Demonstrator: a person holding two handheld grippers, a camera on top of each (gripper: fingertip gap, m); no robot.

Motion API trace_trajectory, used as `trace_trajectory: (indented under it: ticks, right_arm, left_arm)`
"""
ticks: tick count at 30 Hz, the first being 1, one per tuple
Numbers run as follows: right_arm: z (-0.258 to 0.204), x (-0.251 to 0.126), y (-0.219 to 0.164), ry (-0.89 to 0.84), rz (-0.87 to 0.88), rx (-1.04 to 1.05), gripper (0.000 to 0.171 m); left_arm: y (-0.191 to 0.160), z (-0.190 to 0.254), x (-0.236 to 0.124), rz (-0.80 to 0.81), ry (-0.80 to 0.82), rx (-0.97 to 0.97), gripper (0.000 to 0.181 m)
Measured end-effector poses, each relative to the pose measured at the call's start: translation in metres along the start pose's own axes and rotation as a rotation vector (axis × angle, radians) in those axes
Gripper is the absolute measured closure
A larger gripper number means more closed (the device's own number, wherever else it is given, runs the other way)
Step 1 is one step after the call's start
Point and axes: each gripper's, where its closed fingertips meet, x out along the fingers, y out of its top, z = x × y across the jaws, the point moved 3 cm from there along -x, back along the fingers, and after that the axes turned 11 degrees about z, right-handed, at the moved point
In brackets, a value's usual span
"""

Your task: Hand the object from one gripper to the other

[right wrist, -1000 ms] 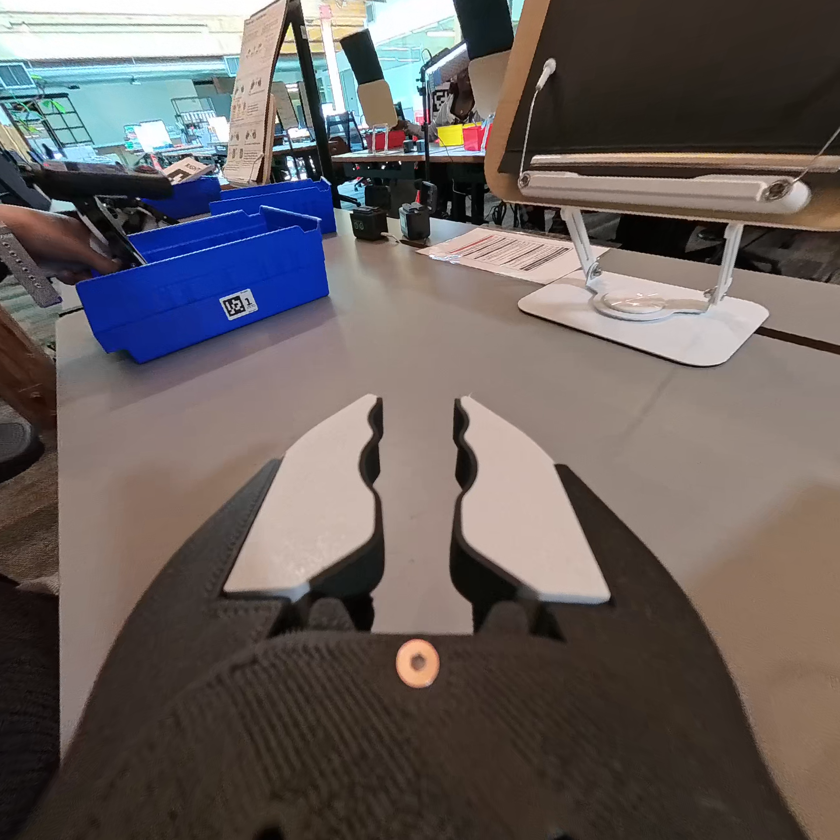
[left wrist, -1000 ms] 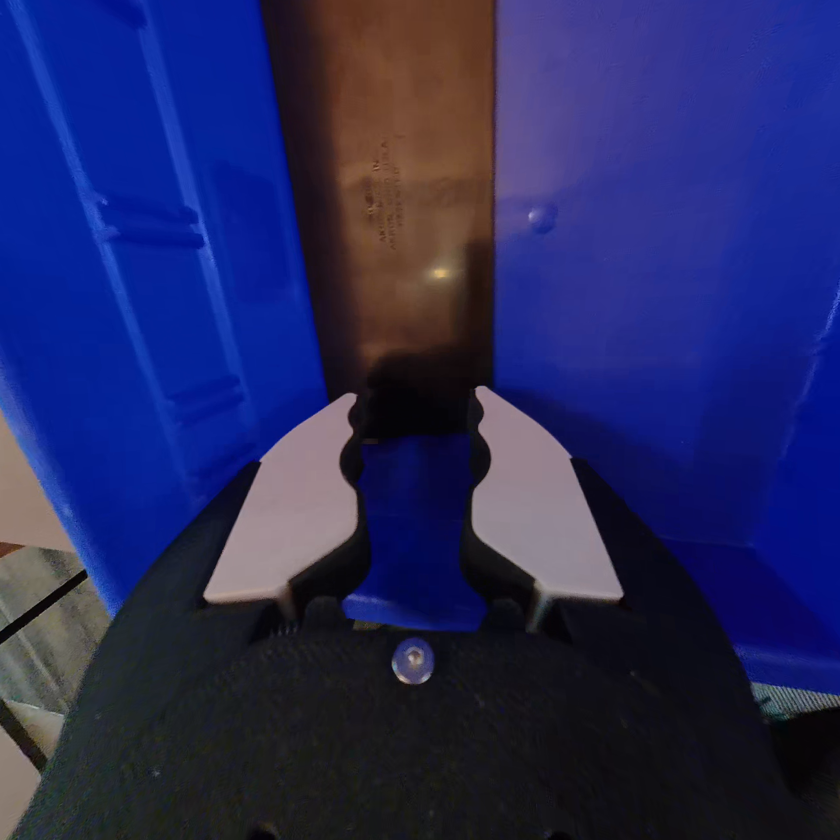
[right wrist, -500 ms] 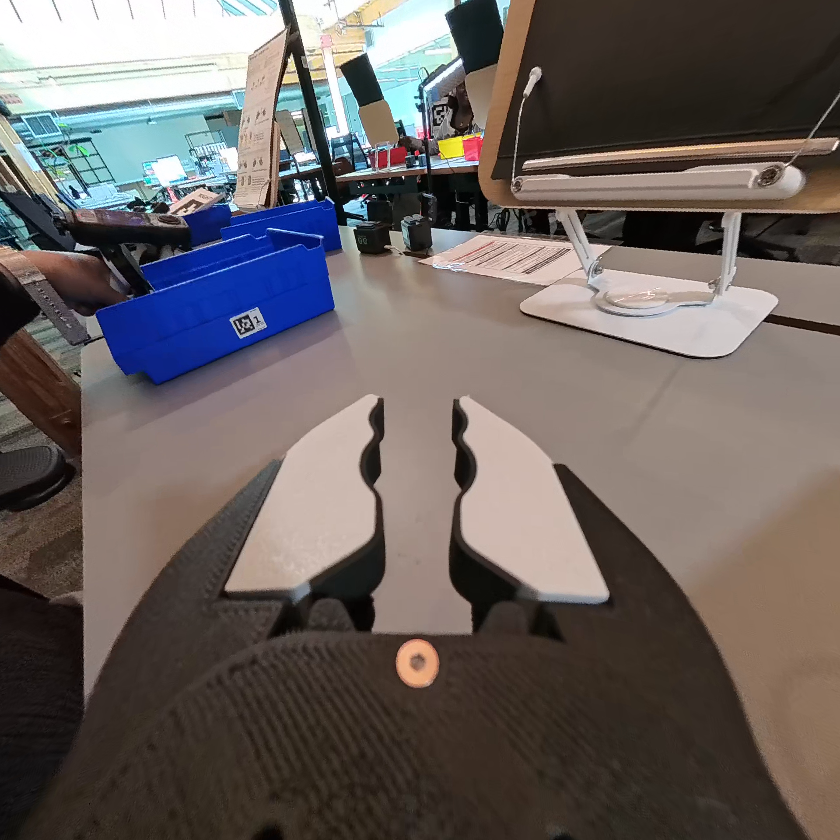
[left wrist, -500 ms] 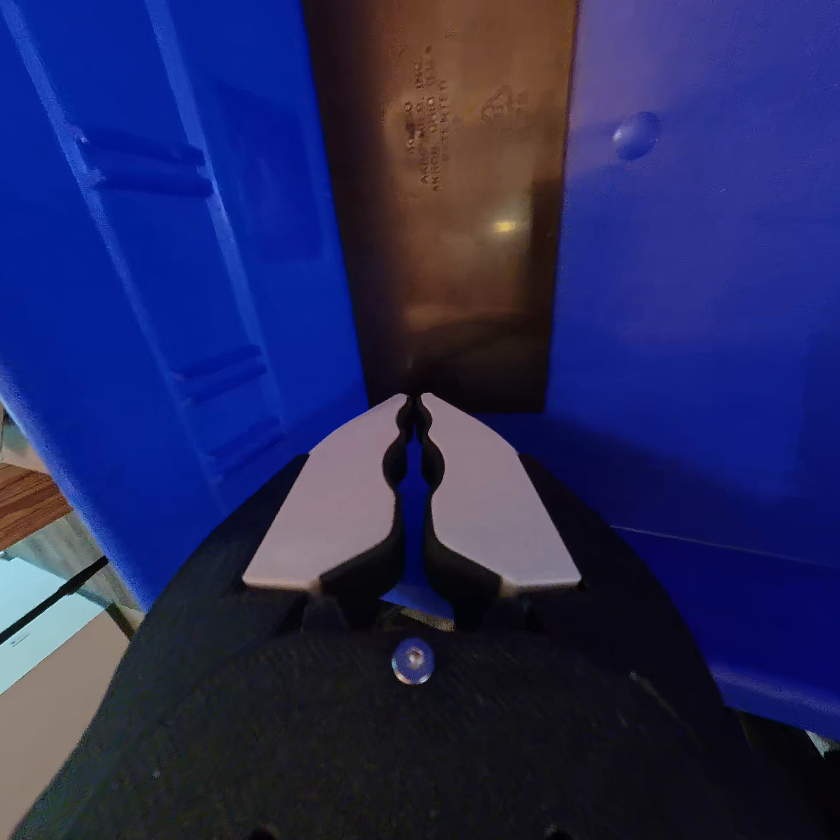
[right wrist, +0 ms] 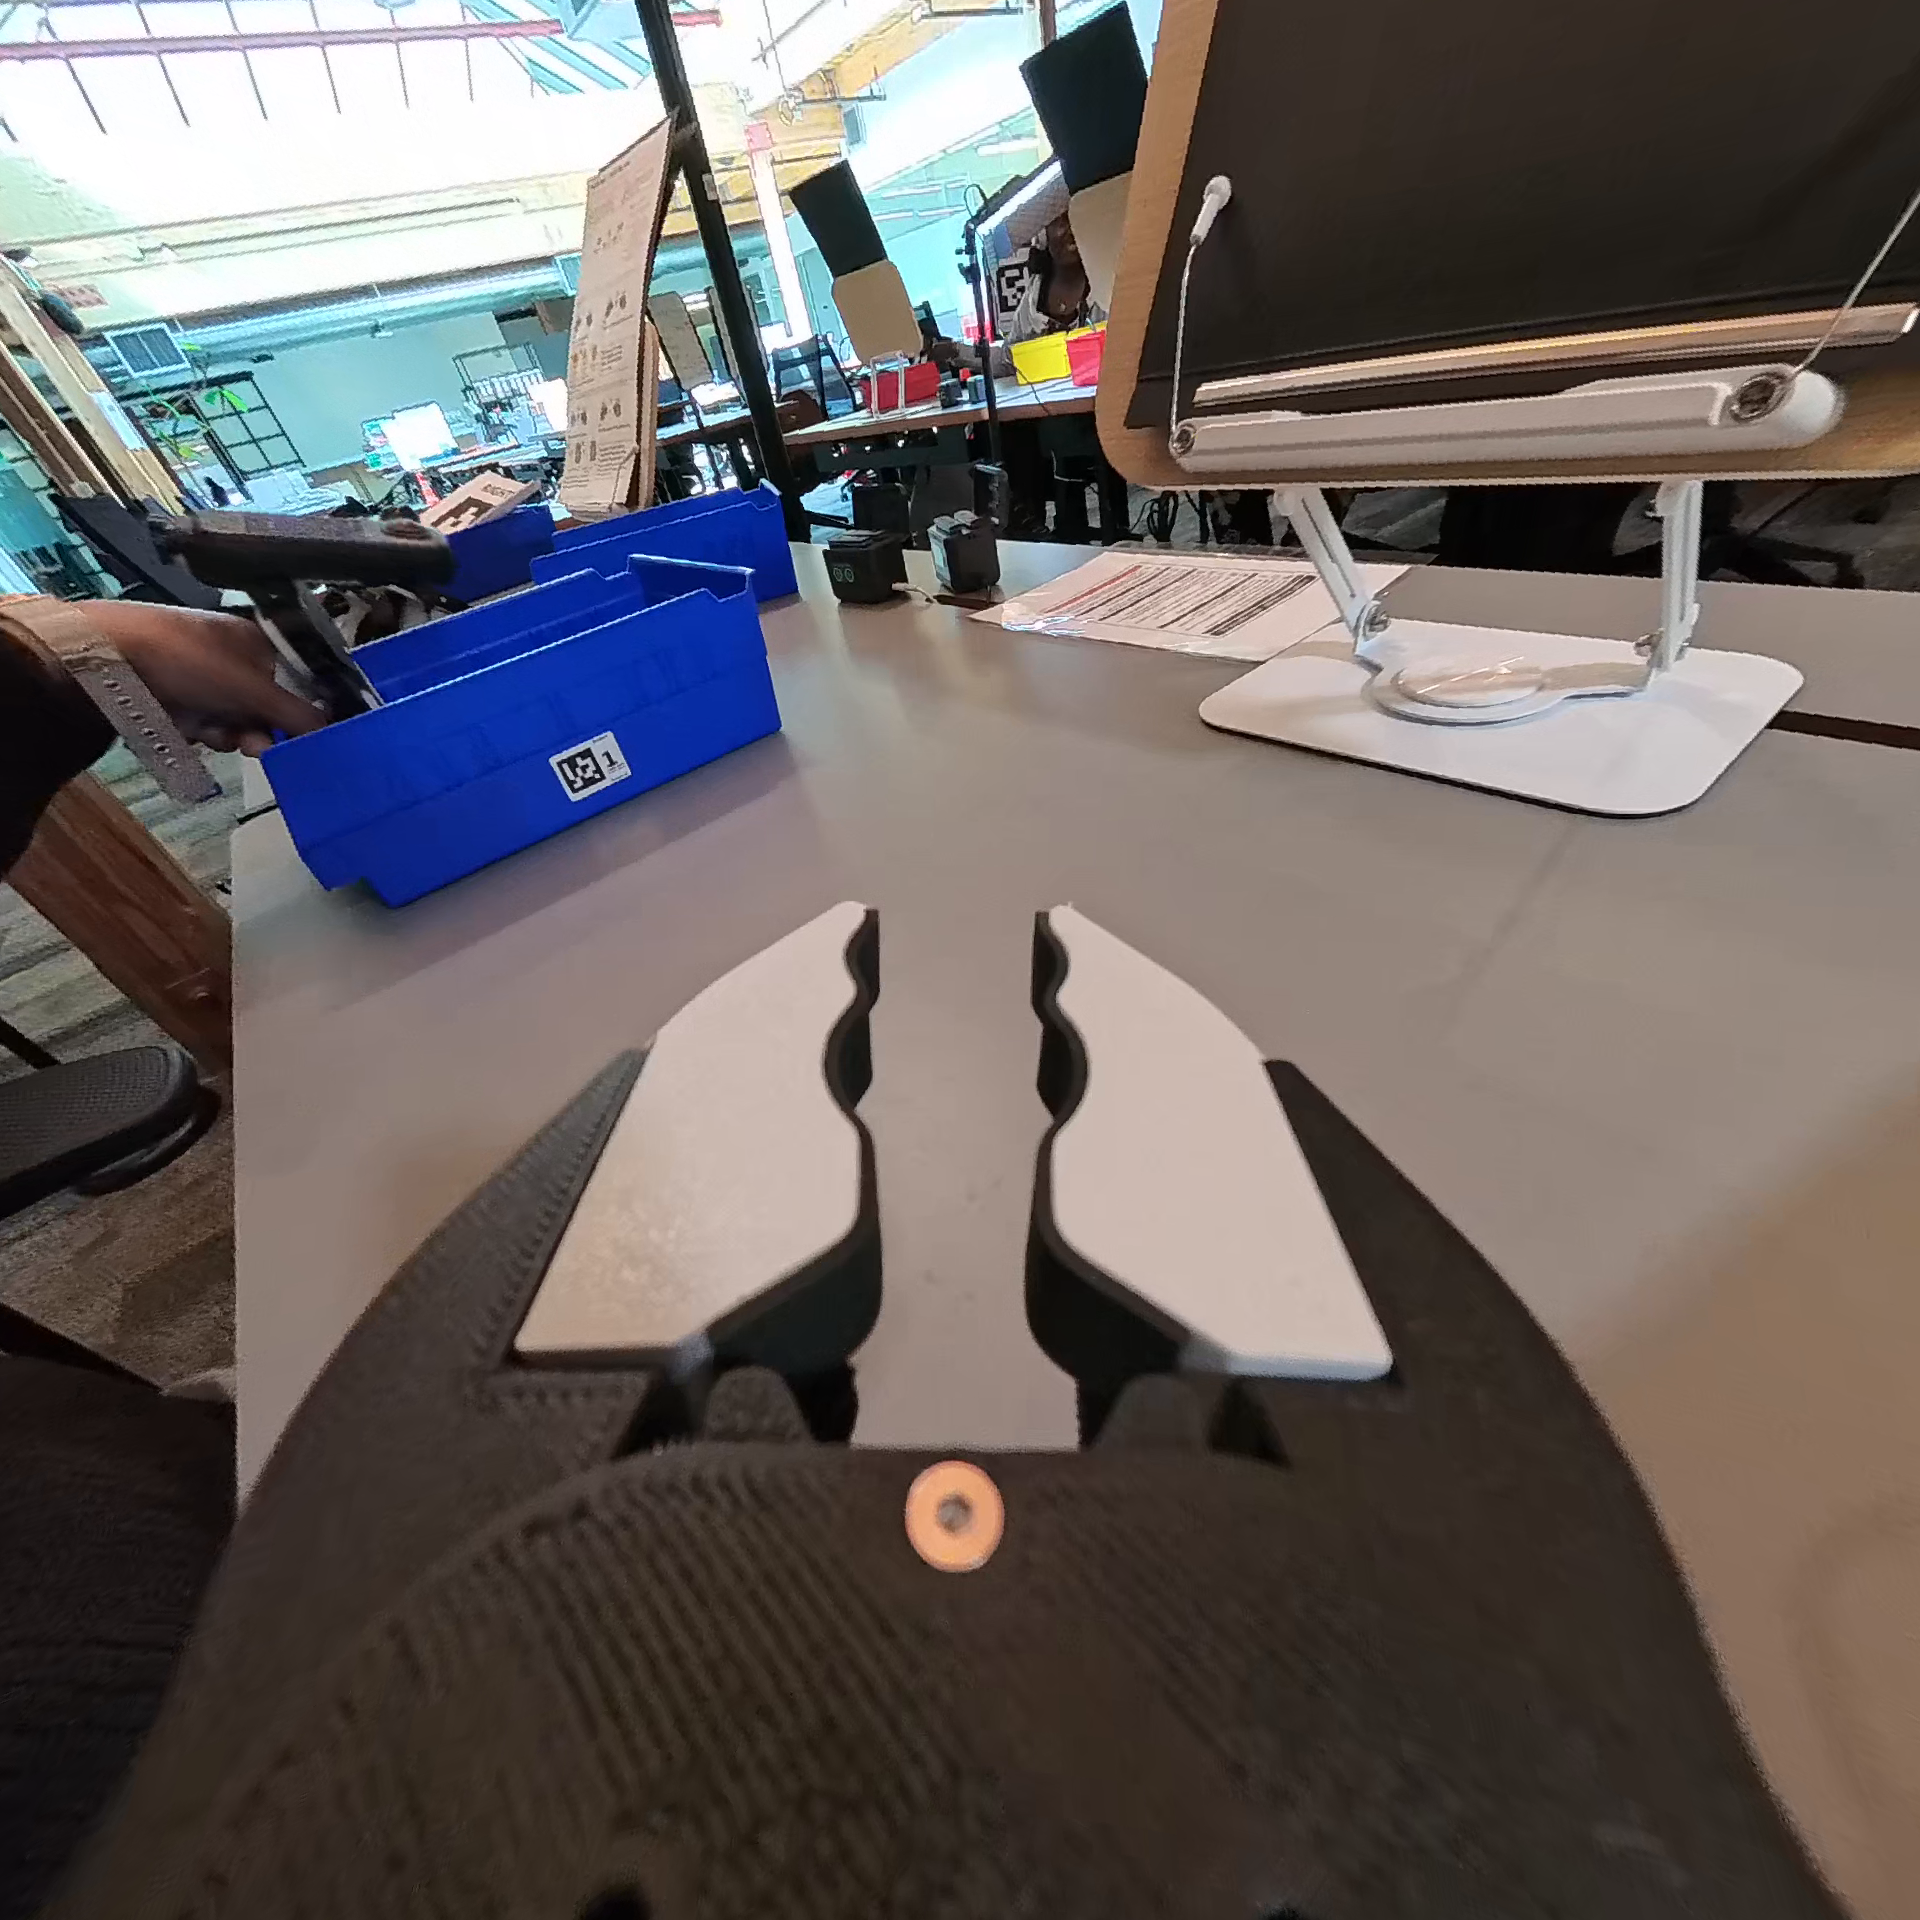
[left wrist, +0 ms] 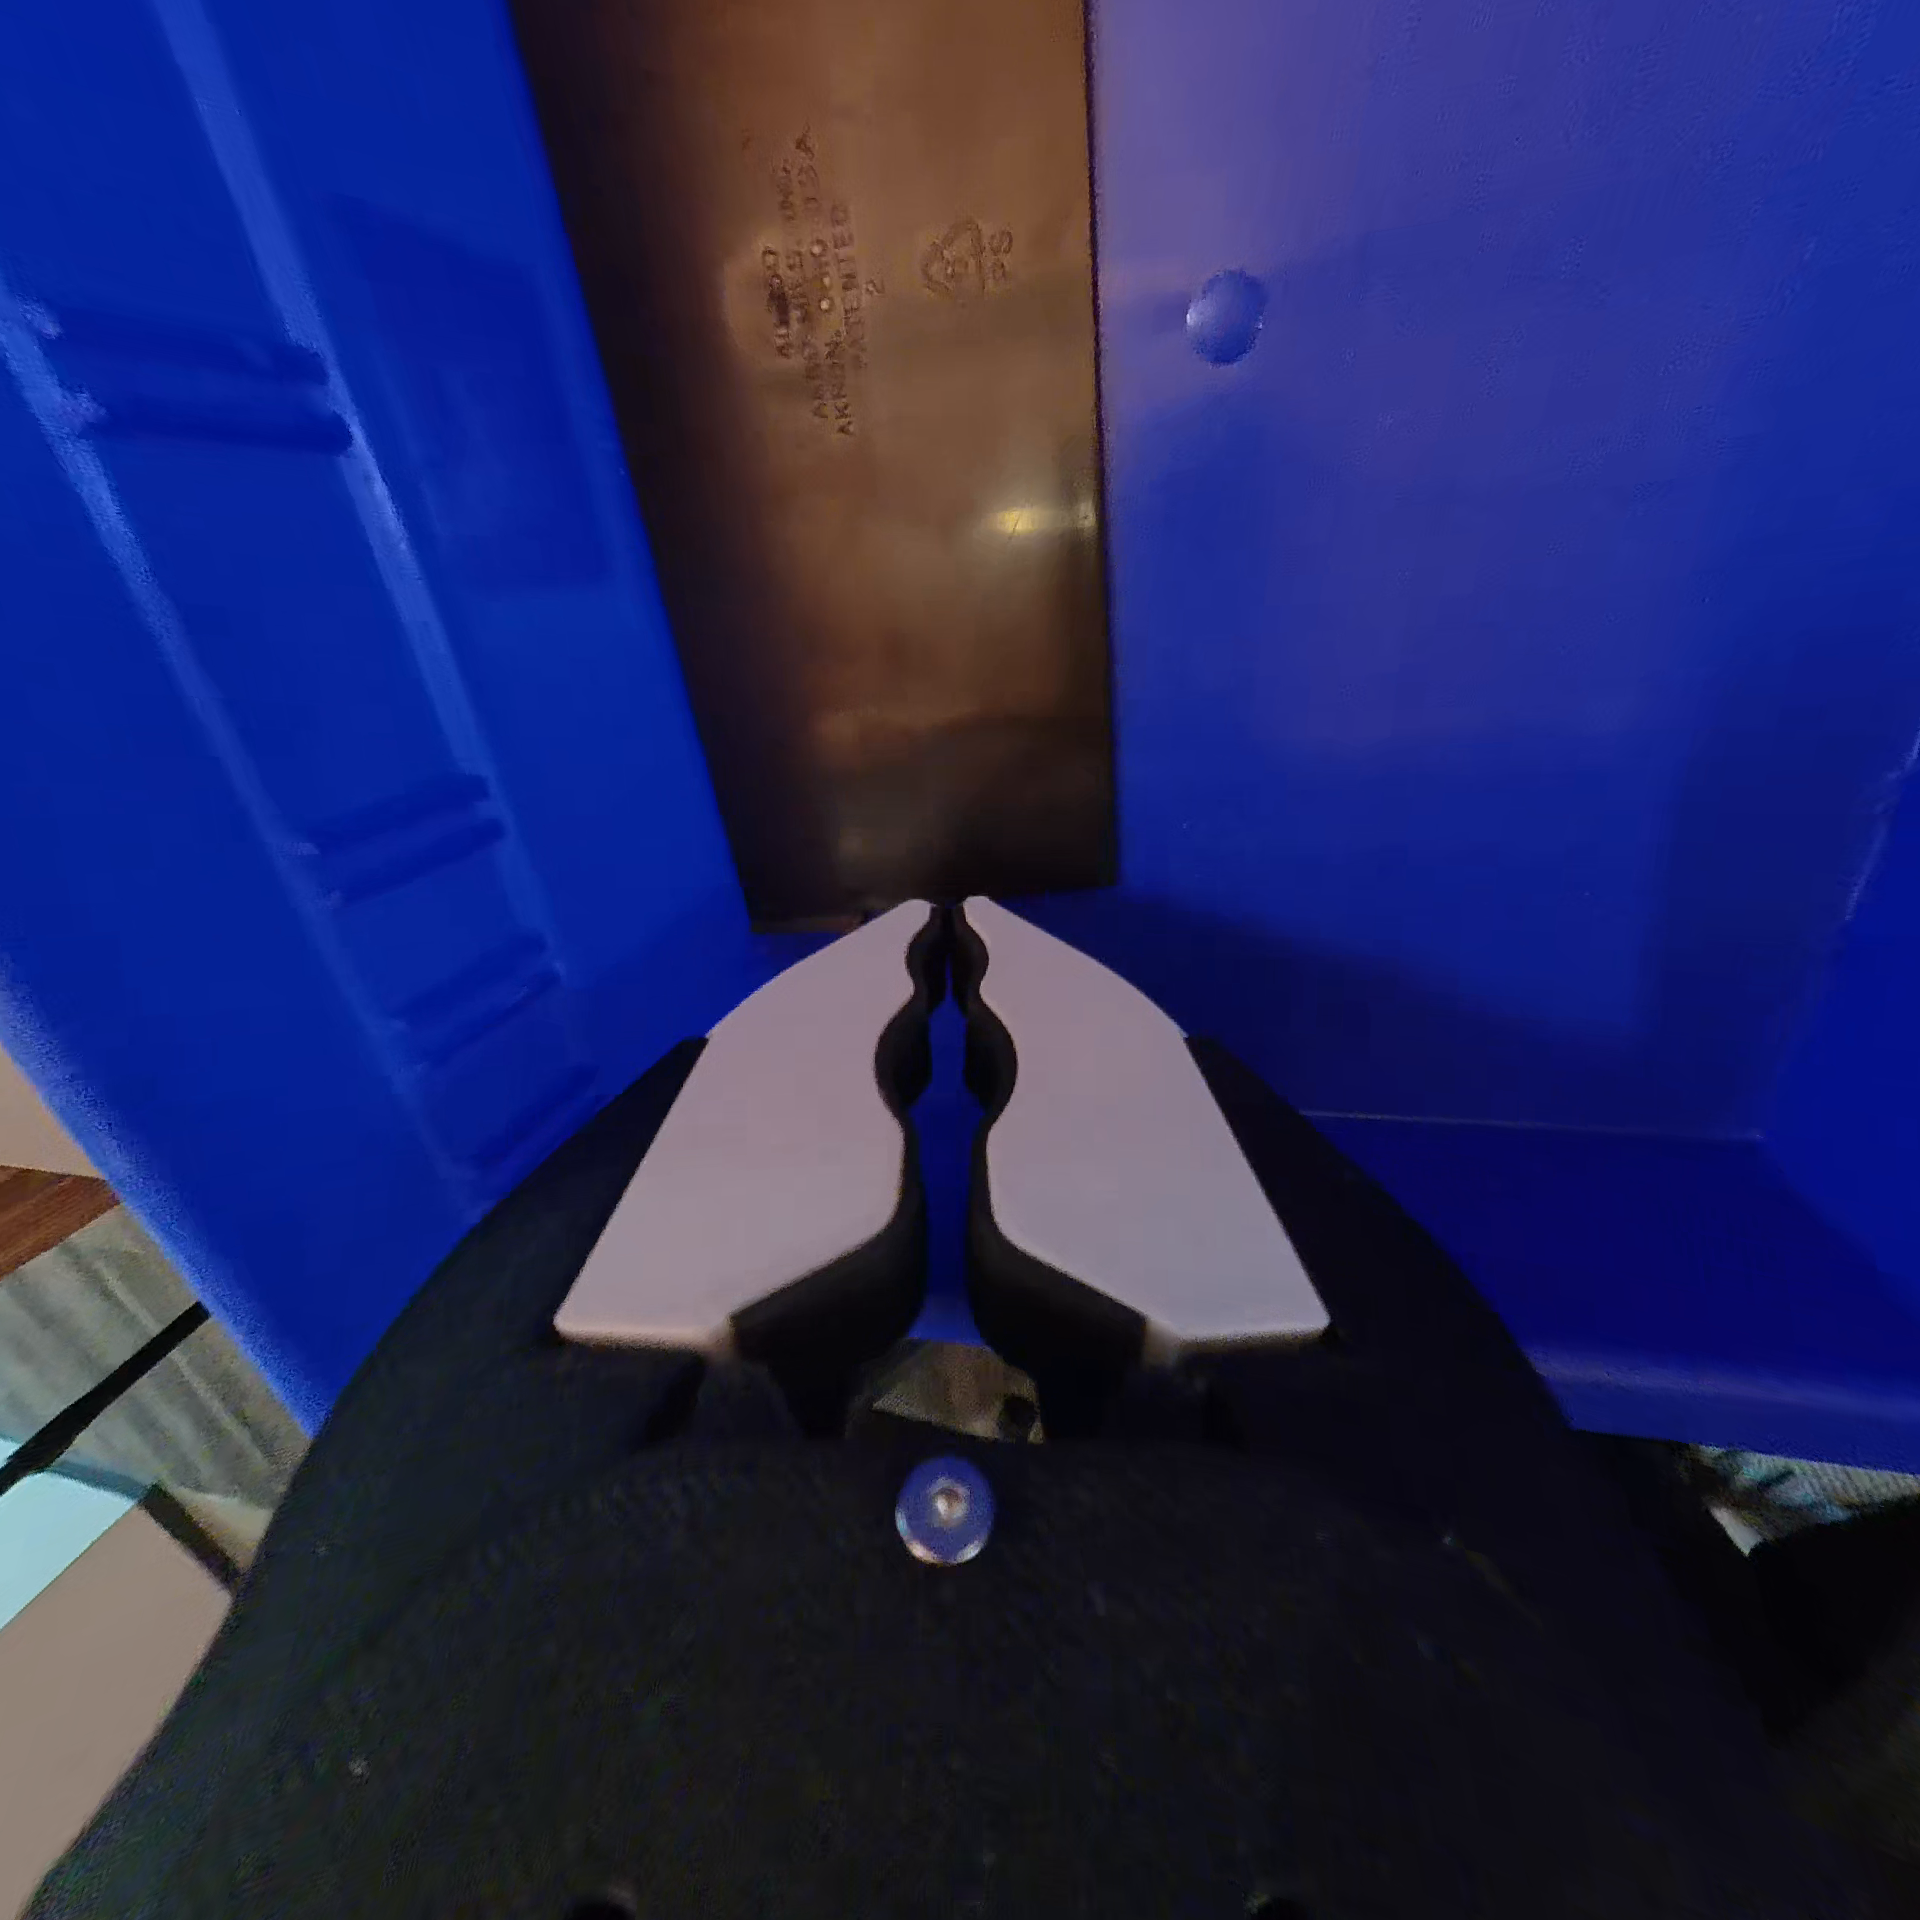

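The left tongs (left wrist: 951,914) reach into a blue bin (left wrist: 1455,623), whose walls fill the left wrist view at 9 and 3 o'clock. Their 2 white fingers (left wrist: 769,1143) are pressed together at the tips, with only a thin dark slit further back. The tips meet the lower edge of a brown panel (left wrist: 883,468), which stands upright in the bin at 12 o'clock between the blue walls. It is glossy, with raised moulded marks near its top. Whether the tips pinch that edge or only touch it cannot be told.

In the right wrist view the right tongs (right wrist: 956,925) hang low over the grey desk (right wrist: 1143,831), fingers spread, with bare desk showing between them and nothing held. At 10 o'clock the same bin sits near the desk's far left corner, with a small black-and-white sticker (right wrist: 589,767) on its near wall. A hand (right wrist: 208,675) with a wrist strap holds the left tool there, its front end dipping into the bin's left end, so the tips are hidden from this side. A 2nd blue bin (right wrist: 665,540) stands just behind the 1st. At 2 o'clock a white stand (right wrist: 1496,727) rests on the desk and carries a dark board (right wrist: 1507,187). A printed sheet (right wrist: 1164,603) lies at 1 o'clock, touching the stand's base.
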Motion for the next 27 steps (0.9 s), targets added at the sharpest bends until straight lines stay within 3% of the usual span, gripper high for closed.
trace_trajectory:
  ticks: [8, 17, 20, 24, 27]
  right_arm:
    - [0.000, -0.002, 0.004, -0.002, 0.011, -0.004, 0.143]
    - [0.002, -0.002, 0.004, -0.004, 0.019, 0.017, 0.143]
    - [0.002, -0.003, 0.005, -0.003, 0.025, 0.026, 0.144]
    - [0.000, -0.002, 0.005, 0.006, 0.027, 0.039, 0.144]
    - [0.000, -0.002, 0.006, 0.005, 0.029, 0.034, 0.144]
  left_arm:
    - [0.000, 0.009, 0.008, -0.152, -0.032, 0.103, 0.181]
    - [0.027, 0.038, 0.000, 0.105, -0.294, 0.027, 0.181]
    - [0.033, 0.012, -0.006, 0.171, -0.144, -0.044, 0.181]
    - [0.022, -0.015, 0.001, 0.085, 0.054, -0.012, 0.181]
    - [0.016, -0.015, 0.012, 0.045, 0.067, 0.001, 0.181]
